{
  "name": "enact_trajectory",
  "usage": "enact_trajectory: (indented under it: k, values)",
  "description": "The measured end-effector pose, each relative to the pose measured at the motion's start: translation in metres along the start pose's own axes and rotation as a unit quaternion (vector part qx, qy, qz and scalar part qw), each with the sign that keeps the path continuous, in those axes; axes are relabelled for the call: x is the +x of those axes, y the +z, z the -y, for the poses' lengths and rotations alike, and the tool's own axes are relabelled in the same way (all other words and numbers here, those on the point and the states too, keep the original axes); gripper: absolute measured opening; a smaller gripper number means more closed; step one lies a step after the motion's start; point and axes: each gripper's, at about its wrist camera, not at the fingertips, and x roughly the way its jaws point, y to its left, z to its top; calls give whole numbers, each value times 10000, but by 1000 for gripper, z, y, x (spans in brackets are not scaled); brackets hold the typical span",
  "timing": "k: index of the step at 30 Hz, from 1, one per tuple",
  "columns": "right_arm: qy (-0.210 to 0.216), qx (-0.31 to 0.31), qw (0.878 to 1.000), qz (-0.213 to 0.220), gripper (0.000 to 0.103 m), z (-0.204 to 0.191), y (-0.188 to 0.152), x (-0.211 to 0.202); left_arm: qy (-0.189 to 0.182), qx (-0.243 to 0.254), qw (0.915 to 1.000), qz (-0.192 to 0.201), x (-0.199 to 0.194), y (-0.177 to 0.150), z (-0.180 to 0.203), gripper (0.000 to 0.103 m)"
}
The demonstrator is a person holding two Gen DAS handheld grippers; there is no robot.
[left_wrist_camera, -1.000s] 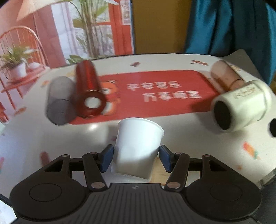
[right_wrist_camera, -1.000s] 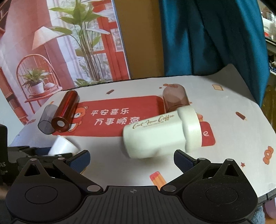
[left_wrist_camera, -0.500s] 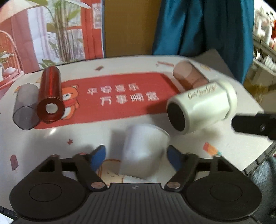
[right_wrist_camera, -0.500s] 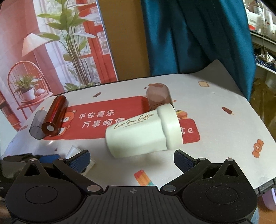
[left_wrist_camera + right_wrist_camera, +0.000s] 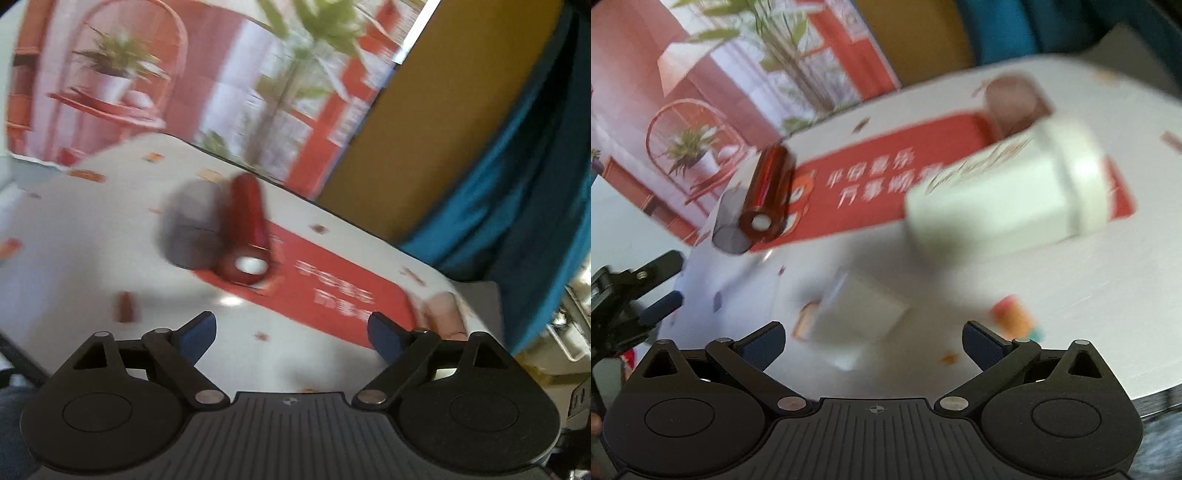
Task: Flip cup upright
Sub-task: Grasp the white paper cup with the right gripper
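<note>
— The tools?
— Left tool (image 5: 291,334) and right tool (image 5: 873,341) both gape wide, empty.
— The cup?
— The white cup (image 5: 858,312), blurred, sits on the surface (image 5: 1071,295) before the right tool, by a red mat (image 5: 886,177).

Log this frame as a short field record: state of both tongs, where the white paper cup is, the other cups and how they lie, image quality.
left tongs: open, empty
right tongs: open, empty
white paper cup: on the table just ahead of the right tongs, too blurred to judge whether it stands upright
cream coffee cup: on its side
red tumbler: on its side, partly on the red mat
grey tumbler: on its side beside the red one
brown tumbler: behind the cream cup
image quality: heavy motion blur in both views
</note>
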Motion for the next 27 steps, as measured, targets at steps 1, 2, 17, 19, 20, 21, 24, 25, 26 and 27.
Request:
enact_trajectory:
  k: [1,2,17,19,20,21,24,25,26,27]
  values:
    - [22,58,9999,-104,94,-2,1,8,160,104,9998,41,-5,1,-1,90]
    - [8,129,9997,-205,92,-4,3,15,374,256,9989,98,-9,1,-1,90]
    - [-325,92,9989,-332,55,-30,19,69,989,733,9923,155,-35,-21,-13,91]
    - [-578,-341,9976,-144,55,-39,15,64,948,677,9931,112,-35,-24,-17,91]
    - [-634,-534,9966,-40,55,-42,14,60,951,649,9933,106,-35,-24,-19,91]
    - [-703,-801,9942,130,55,-47,13,56,959,610,9935,94,-35,-23,-20,91]
    - [-822,-1530,9830,589,55,-56,8,42,1039,562,9930,32,-34,-26,-22,91]
    - [-803,-1729,9791,705,55,-57,6,40,1061,562,9928,15,-33,-27,-22,91]
    - [-796,-1906,9749,829,55,-58,4,38,1083,579,9924,4,-33,-28,-21,91]
    - [-817,-2091,9699,938,55,-59,2,38,1107,615,9919,-8,-34,-30,-19,91]
